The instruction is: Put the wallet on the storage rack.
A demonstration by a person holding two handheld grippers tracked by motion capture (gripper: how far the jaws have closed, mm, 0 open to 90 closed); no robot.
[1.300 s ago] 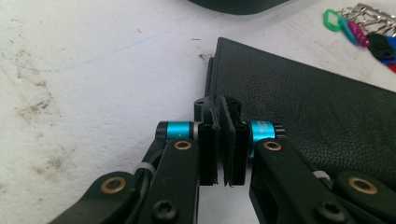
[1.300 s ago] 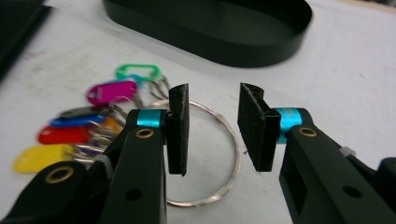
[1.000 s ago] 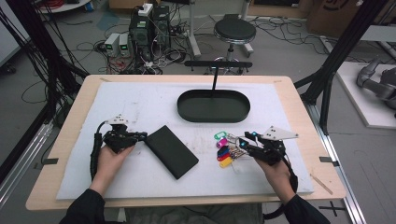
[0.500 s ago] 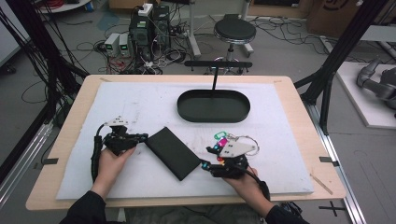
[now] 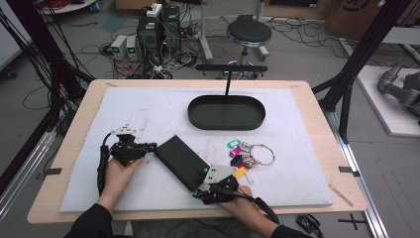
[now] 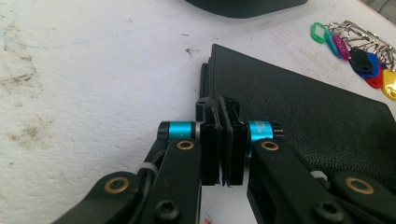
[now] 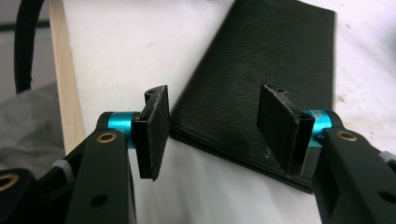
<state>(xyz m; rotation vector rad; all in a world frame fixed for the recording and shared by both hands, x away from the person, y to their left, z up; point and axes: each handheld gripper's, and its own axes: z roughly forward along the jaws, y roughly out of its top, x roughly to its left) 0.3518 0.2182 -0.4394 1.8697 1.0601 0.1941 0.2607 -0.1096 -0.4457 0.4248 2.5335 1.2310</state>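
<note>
A flat black leather case [image 5: 181,161] lies slantwise on the white mat [image 5: 148,109]. My left gripper [image 5: 148,147] rests at its far left end, jaws shut together just short of the case's corner [image 6: 303,112], with nothing seen between them [image 6: 223,107]. At the case's near right end is my right gripper [image 5: 198,191], open. Its jaws [image 7: 214,100] have just been opening and straddle the near edge of the case [image 7: 266,70] without pressing on it. A ring of keys with coloured tags [image 5: 245,156] lies on the mat to the right of the case.
A black oval tray [image 5: 194,113] sits at the back middle of the mat, with a black T-shaped stand [image 5: 230,69] behind it. The table's wooden front edge [image 7: 65,93] runs close beside my right gripper. The key tags [image 6: 359,51] lie beyond the case.
My right gripper has left the key ring, moved left and nearer to the case's near end, and its jaws have widened. The keys stay on the mat. The left gripper has not moved.
</note>
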